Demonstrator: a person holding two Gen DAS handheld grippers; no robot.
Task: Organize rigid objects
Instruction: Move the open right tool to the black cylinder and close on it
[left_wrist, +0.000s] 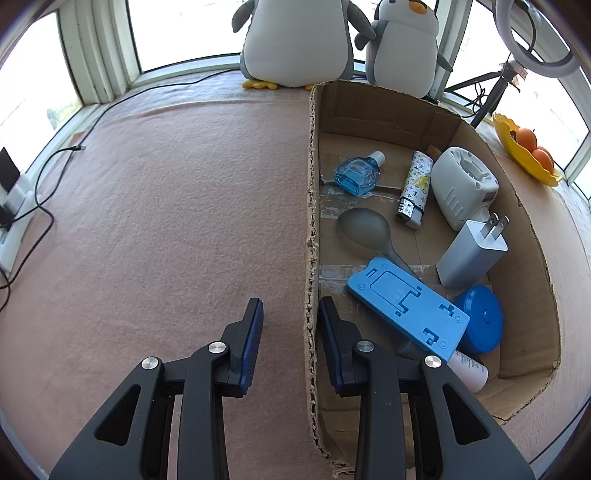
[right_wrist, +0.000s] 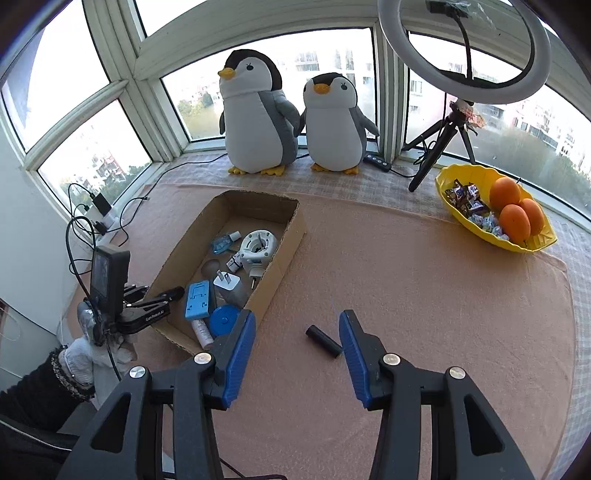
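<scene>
Blue-padded jaws of the right gripper (right_wrist: 297, 354) fill the near edge of the right wrist view, standing moderately apart with nothing clasped; a black cylinder (right_wrist: 323, 341) lies on the pink cloth (right_wrist: 424, 295) just ahead of them, close to the right-hand pad and not touching it as far as I can tell. That cylinder sits near the cardboard box (right_wrist: 284, 254), off its long side wall, and is the only loose rigid item outside it.

Over at the box's opposite wall, the left gripper (left_wrist: 291, 325) straddles the corrugated edge (one pad outside, one inside), closed about as far as it goes; it seems to be steadying the box, though whether the pads actually pinch the wall is hard to tell. Inside the box already lie a blue plate (left_wrist: 408, 308), a white charger (left_wrist: 471, 253), a grey spoon (left_wrist: 365, 230), a blue bottle (left_wrist: 356, 173) and a patterned lighter (left_wrist: 413, 188).

By my judgement the step in hand is fetching the last stray piece. Next, the right gripper needs to drop over the cylinder, square its pads across the narrow body, close, and carry it into the box.
</scene>
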